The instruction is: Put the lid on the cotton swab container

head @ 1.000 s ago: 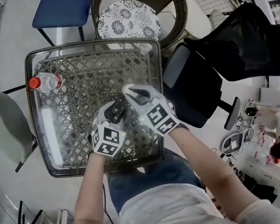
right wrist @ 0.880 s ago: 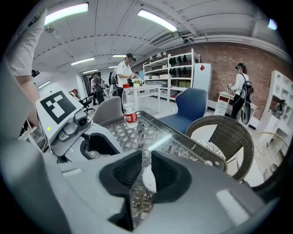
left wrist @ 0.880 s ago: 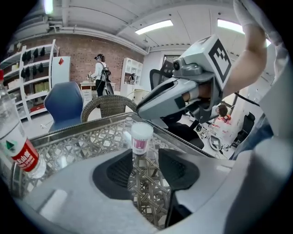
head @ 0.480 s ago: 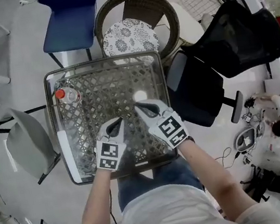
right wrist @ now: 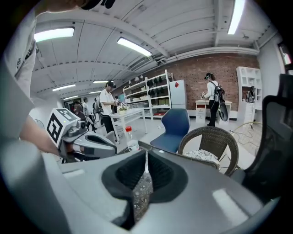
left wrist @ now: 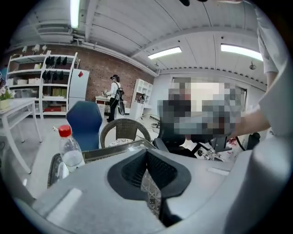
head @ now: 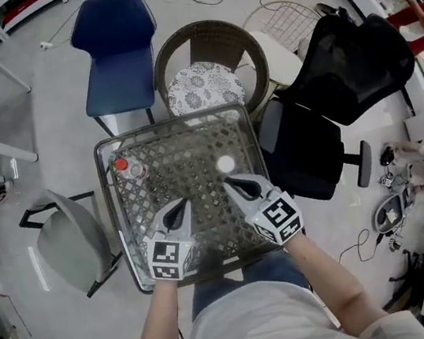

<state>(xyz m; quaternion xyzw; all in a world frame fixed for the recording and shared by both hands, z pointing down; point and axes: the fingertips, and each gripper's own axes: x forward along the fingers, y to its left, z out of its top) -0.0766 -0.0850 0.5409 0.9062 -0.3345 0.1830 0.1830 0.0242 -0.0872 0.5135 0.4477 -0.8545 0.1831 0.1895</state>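
A small round white container (head: 225, 163) stands on the lattice-topped glass table (head: 123, 233), toward its right side. From above only its white top shows, so whether that is the lid cannot be told. My right gripper (head: 230, 180) hovers just on the near side of it, jaws shut and holding nothing. My left gripper (head: 180, 205) is further left and nearer the person, also shut and empty. In the left gripper view the left gripper (left wrist: 146, 154) has its pads together. In the right gripper view the right gripper (right wrist: 146, 154) has its pads meeting too, and the left gripper (right wrist: 89, 147) shows at the left.
A clear water bottle (head: 125, 167) with a red cap stands at the table's far left corner. A wicker chair (head: 207, 74) and a blue chair (head: 115, 52) stand beyond the table. A black office chair (head: 311, 141) is at the right, a grey chair (head: 72, 243) at the left.
Both grippers have drawn apart and back toward the person, leaving the white container standing alone. The head view has risen and takes in more of the room.
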